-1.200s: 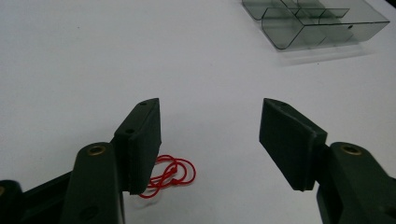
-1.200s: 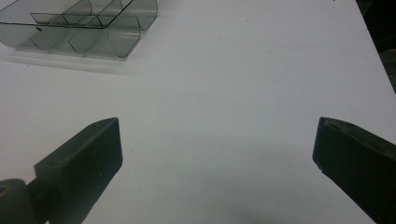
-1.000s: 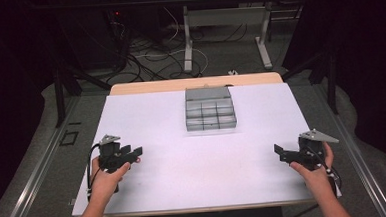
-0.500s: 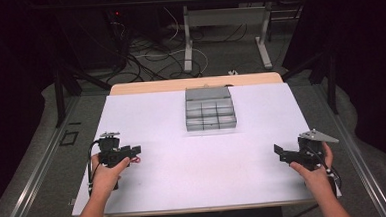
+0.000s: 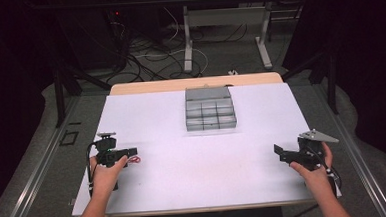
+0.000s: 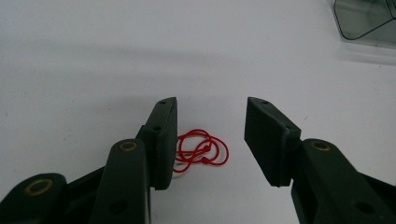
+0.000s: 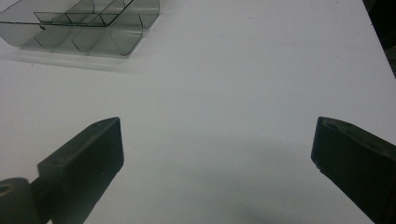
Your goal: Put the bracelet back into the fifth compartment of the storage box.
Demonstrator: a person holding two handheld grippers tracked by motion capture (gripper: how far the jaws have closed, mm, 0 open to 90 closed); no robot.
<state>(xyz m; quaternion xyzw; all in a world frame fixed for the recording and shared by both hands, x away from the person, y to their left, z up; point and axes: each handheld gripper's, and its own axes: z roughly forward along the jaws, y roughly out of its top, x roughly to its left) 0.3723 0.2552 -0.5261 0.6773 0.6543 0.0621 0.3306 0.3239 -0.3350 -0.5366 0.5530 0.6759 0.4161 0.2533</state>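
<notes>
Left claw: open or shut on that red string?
Open. The left claw has a wide gap between its jaws, and the red string lies loose on the table between them, ungripped.

Black left gripper (image 6: 210,140) — brass-ringed screws; right gripper (image 5: 279,151) — grey triangular top plate.

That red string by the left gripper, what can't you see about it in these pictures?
- Red string, left gripper view: its near-left end, with something white, is hidden behind the left gripper's jaw.
- Red string, high view: too small to tell loops or knots.
- Clear tray, left gripper view: cut off by the top-right edge.
</notes>
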